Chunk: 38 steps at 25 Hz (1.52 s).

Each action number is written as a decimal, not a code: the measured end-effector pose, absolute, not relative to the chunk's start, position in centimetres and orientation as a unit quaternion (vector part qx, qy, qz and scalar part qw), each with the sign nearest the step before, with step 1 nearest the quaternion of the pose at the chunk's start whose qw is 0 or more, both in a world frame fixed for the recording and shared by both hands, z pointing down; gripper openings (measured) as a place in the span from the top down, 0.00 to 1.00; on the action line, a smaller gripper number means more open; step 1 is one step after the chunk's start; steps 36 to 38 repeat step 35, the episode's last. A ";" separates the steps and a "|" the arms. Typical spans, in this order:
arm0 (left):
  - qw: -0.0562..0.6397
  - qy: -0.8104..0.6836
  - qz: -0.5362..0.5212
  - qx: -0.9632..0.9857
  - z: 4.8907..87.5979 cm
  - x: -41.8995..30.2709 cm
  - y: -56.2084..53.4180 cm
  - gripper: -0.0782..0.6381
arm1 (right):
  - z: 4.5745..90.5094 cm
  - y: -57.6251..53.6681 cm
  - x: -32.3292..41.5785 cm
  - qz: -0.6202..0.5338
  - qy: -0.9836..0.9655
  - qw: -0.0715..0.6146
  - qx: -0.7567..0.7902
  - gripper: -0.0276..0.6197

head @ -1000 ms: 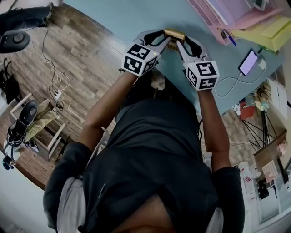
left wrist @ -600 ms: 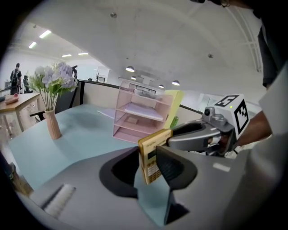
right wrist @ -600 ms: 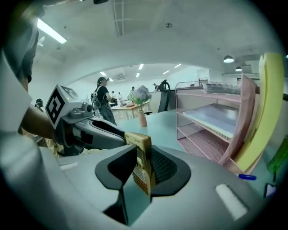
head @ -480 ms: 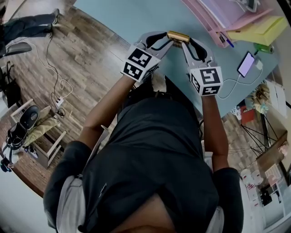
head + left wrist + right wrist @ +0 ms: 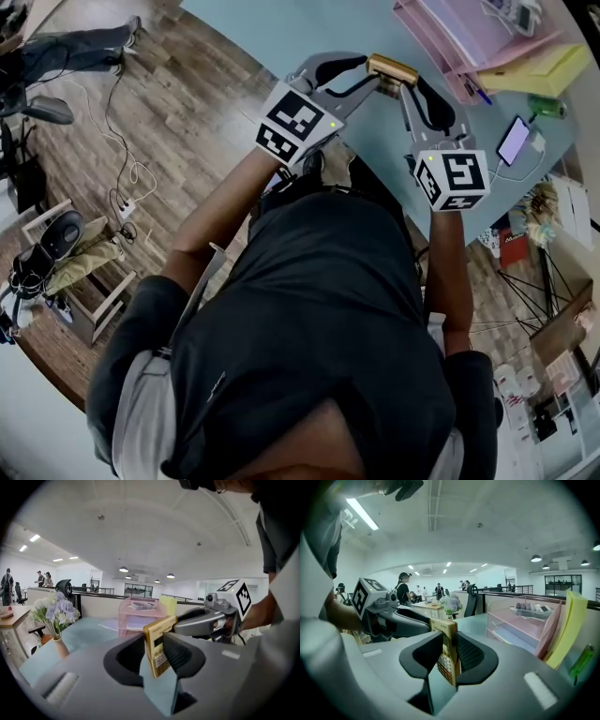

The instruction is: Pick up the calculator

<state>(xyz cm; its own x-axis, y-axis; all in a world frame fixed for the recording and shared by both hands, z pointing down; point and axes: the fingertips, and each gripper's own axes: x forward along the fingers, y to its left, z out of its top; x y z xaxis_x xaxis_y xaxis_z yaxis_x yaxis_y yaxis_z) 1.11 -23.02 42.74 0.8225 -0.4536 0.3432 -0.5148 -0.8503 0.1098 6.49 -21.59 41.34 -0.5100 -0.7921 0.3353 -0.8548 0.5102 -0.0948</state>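
Note:
A gold calculator [image 5: 392, 67] hangs in the air above the pale blue table [image 5: 281, 28], gripped at both ends. My left gripper [image 5: 373, 79] is shut on its left end, and the calculator [image 5: 158, 645] stands on edge between the dark pads. My right gripper [image 5: 406, 84] has the other end, its jaws still closing with the calculator [image 5: 446, 648] pressed between them. The two grippers face each other: the right gripper [image 5: 206, 620] shows in the left gripper view.
A pink letter tray [image 5: 450, 28] and yellow folders [image 5: 539, 67] sit at the table's far right, with a phone [image 5: 514, 141] on a cable near the edge. A vase of flowers [image 5: 54, 620] stands on the table's far side. Wood floor lies to the left.
Both grippers have risen together with the calculator between them, lifting it off the table. They look larger and nearer in the head view.

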 end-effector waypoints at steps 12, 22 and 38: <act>0.028 -0.254 0.100 0.962 34.8 -1.5 -21.6 0.64 | 33.5 -19.3 3.5 0.045 -0.861 0.114 0.494 0.84; -0.001 -0.242 0.073 0.967 31.5 -2.6 -19.7 0.64 | 30.0 -17.3 2.4 0.010 -0.860 0.116 0.497 0.85; -0.003 -0.228 0.063 0.972 31.1 -3.1 -17.0 0.64 | 29.5 -14.5 1.8 0.006 -0.854 0.122 0.506 0.85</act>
